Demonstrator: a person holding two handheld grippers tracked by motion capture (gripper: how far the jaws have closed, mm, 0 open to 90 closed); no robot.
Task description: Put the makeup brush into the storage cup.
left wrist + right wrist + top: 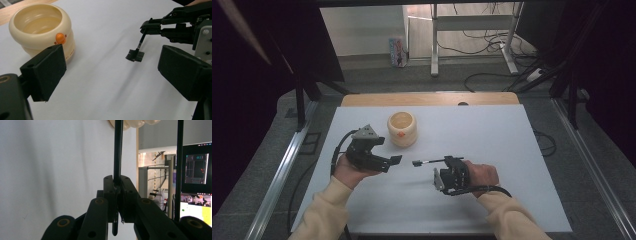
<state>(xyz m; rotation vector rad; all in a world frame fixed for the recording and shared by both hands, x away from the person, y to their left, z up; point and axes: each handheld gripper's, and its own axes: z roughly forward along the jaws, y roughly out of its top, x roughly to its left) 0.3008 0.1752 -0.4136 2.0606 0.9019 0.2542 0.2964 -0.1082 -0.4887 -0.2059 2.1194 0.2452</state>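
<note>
A cream cup (402,128) is seen empty beyond the left gripper (395,160).
A thin black brush (428,162) is clamped between the right gripper's (447,161) jaws; the left jaws are spread wide, nothing between them.

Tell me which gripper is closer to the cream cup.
Left. The left gripper sits just below-left of the cup; the right gripper, clamping a small brush, is farther off, lower right.

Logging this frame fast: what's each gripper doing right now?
Left gripper: open, nothing between its jaws, near the cream cup.
Right gripper: shut on the thin black brush, held out above the table.
</note>
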